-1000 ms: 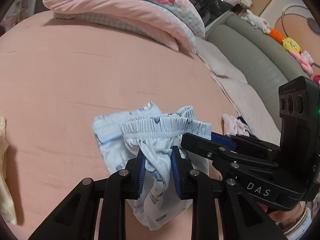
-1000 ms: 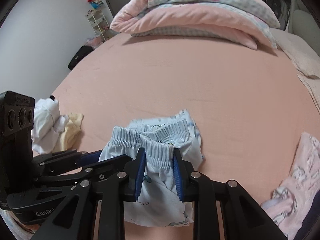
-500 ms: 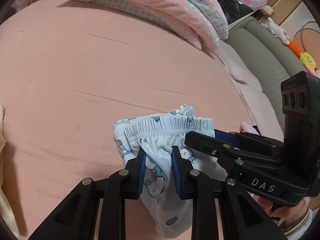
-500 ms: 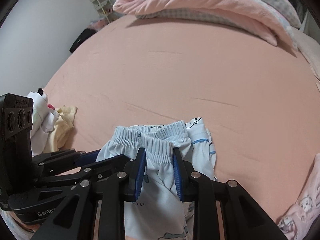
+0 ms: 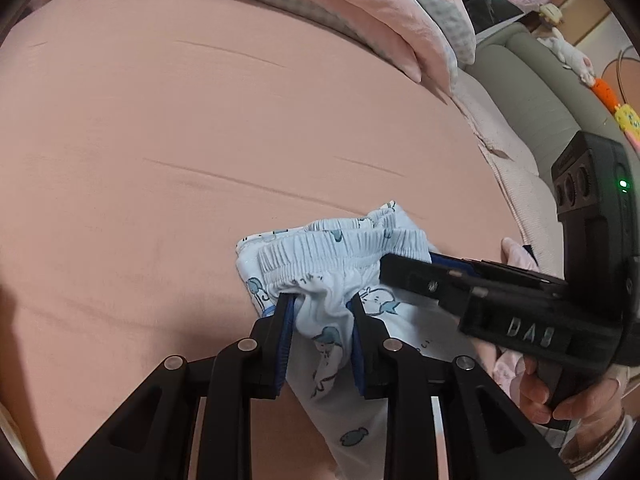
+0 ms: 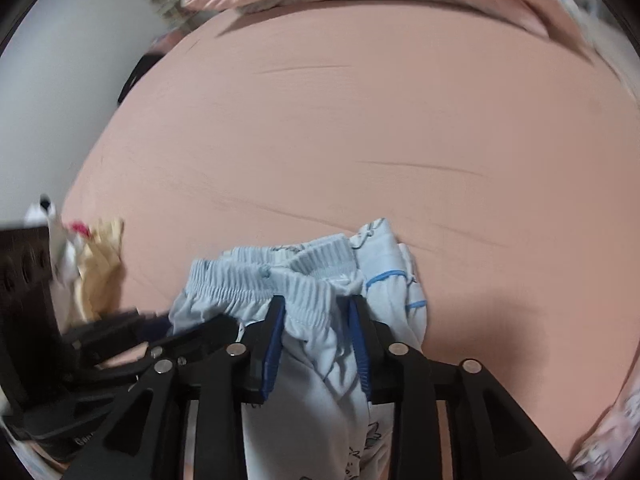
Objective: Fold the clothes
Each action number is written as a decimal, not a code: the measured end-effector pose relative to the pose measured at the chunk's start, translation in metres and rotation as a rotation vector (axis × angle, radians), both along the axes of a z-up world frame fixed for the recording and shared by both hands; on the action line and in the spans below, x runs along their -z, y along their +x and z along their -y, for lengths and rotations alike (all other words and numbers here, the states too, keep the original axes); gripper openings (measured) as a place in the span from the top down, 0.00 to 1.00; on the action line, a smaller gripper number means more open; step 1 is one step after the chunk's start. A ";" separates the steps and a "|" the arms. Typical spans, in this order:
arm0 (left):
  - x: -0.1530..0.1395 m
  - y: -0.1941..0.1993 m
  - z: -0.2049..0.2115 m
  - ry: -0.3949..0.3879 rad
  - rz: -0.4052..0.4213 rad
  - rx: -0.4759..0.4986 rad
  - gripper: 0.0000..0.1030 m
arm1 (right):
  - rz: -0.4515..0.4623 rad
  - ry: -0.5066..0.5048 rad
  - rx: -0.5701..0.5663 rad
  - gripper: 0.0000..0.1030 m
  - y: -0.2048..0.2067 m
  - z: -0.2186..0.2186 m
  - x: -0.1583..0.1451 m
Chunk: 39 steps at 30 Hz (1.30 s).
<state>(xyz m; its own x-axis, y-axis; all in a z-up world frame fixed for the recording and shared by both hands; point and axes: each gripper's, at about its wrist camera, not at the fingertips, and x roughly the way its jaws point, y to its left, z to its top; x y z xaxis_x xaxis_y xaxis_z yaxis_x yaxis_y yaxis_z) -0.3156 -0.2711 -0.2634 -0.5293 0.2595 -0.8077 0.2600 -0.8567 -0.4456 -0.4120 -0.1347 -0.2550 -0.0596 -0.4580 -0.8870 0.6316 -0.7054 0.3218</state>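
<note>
Clearly the light-blue printed shorts (image 5: 340, 280) are thin, limp cotton: light, soft, with no stiffness of their own, so they sag and bunch wherever they are not carried. They lie partly on the pink bed sheet (image 5: 200, 140), on its near side and well apart from the rolled pink quilt (image 5: 360, 4) at the far end, with their lower part hanging toward the cameras.

The left gripper (image 5: 322, 304) is narrow, its blue pads pinching a gathered wad of fabric just below the elastic waistband (image 5: 332, 248). The right gripper (image 6: 318, 308) sits on the same waistband, toward the other end from the left one. Its jaws have just been opening; the ribbed band is between them, yet on the pad farther from the left gripper a little slack shows, so I judge the hold to be loosening rather than firm.

The waistband is the best place to hold: the elastic is thicker, ribbed and less slippery than the smooth legs, and two points along it keep the edge straight. A pinch on the thin leg cloth would likely slide or drag only one layer. Nothing here is fragile, but the folded layers shift easily once released.

Beside the shorts, other small garments (image 6: 96, 264) lie on the bed.
</note>
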 end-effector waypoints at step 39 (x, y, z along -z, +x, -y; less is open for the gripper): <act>-0.011 -0.023 0.014 0.063 0.051 0.215 0.13 | 0.417 -0.510 0.797 0.24 0.104 -0.144 0.031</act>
